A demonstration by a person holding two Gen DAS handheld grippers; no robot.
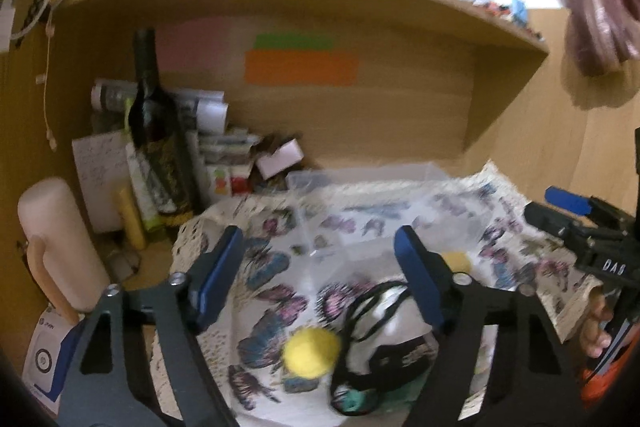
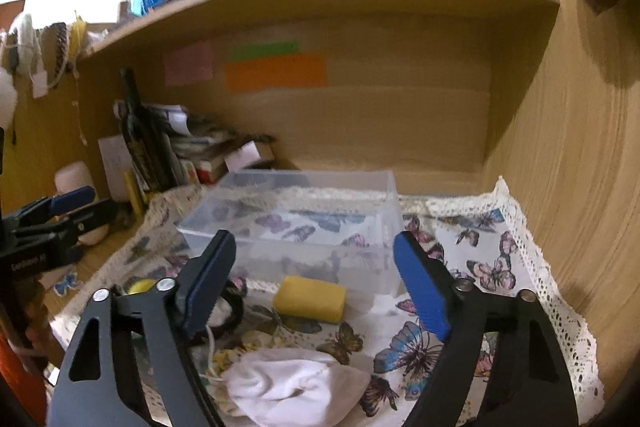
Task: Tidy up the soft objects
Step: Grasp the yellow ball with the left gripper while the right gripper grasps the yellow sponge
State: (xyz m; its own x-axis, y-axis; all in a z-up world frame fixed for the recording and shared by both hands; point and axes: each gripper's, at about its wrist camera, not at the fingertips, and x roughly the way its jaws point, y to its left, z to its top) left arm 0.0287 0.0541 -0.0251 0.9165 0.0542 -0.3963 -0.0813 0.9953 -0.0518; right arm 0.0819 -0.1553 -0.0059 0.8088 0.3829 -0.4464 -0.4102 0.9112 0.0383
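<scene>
Rectangular yellow sponge (image 2: 309,298), soft-edged

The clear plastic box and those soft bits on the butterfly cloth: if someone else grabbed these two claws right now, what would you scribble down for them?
Left claw: open, holding nothing, above the yellow ball.
Right claw: open, holding nothing, pointed at the clear box.
Yellow sponge: on the butterfly cloth, just in front of the box.
White cloth bundle: on the cloth, nearest the right claw.
Yellow ball: on the cloth, beside a black-corded item.
Done: nothing shows inside the box.
Left: probably move each soft item into the box.
</scene>
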